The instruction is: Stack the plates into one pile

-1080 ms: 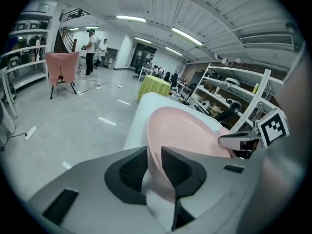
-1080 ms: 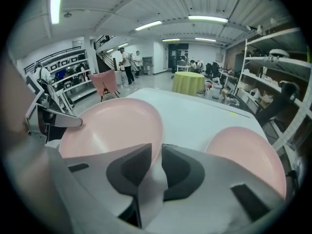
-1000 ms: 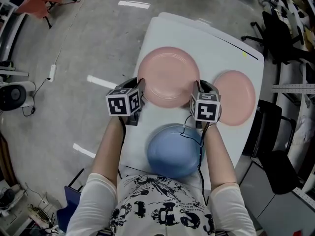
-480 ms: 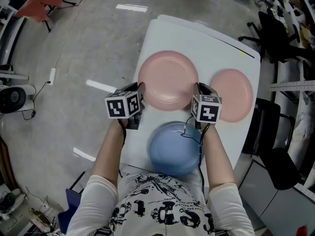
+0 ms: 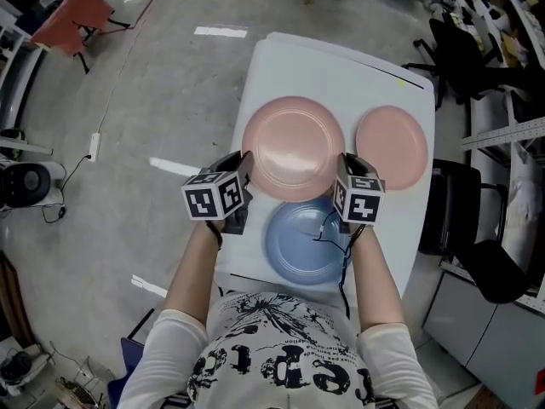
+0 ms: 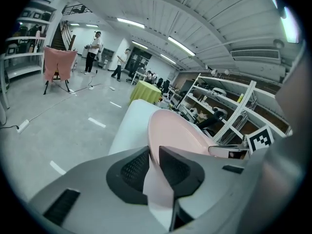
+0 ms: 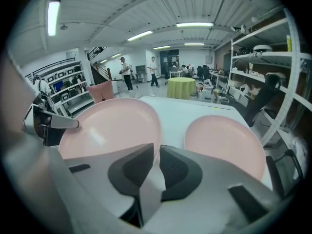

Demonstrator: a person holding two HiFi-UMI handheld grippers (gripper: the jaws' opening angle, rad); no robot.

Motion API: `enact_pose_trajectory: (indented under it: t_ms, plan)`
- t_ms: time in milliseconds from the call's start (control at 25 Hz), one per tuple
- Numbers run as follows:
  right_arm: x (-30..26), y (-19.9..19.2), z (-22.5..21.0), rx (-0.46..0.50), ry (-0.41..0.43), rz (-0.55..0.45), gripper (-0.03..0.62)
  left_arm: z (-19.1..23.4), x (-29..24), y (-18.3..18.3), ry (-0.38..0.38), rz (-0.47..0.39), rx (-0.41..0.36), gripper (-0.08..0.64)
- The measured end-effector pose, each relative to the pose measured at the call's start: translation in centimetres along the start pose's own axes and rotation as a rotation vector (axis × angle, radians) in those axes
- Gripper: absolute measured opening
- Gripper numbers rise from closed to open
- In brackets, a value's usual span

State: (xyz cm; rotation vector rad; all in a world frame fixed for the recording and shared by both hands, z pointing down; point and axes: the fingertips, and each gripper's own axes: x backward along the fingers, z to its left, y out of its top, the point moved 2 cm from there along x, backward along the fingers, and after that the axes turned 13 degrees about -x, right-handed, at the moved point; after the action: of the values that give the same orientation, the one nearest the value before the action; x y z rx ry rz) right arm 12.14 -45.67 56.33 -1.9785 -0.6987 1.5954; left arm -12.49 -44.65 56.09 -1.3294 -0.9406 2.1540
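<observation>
A large pink plate [image 5: 292,147] hangs lifted above the white table [image 5: 341,71], its near edge overlapping the blue plate [image 5: 306,244]. My left gripper [image 5: 244,174] is shut on the large plate's left rim [image 6: 161,145]. My right gripper [image 5: 343,173] is shut on that plate's right rim [image 7: 155,140]. A smaller pink plate [image 5: 391,147] lies flat on the table to the right [image 7: 224,143]. The blue plate sits at the near edge, close to the person's body.
Grey floor with white tape marks [image 5: 173,143] lies left of the table. A black office chair [image 5: 464,220] stands to the right. Metal shelving [image 7: 265,67] lines the right side, and people stand far back in the hall [image 6: 92,50].
Both grippers have lifted the large pink plate off the table and drawn it nearer, so it now overlaps the far edge of the blue plate.
</observation>
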Motion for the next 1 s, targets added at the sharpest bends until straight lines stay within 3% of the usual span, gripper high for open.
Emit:
enact_pose_trajectory:
  t_ms: [320,840,1000]
  plan:
    - [8.2,-5.0,0.8,-0.038,-0.053,-0.042,0.046,-3.6,6.7,-3.4,-0.049,-0.029,-0.033,0.063]
    - [19.0,-18.8,0.6,-0.142,-0.138,-0.013,0.046,-8.6,14.3,-14.3,-0.144,0.063,-0.101,0.058]
    - [20.4,-21.2,-0.4,-0.171,-0.164,-0.008,0.044,-10.0,14.4,-16.8,-0.144,0.109,-0.171,0.067]
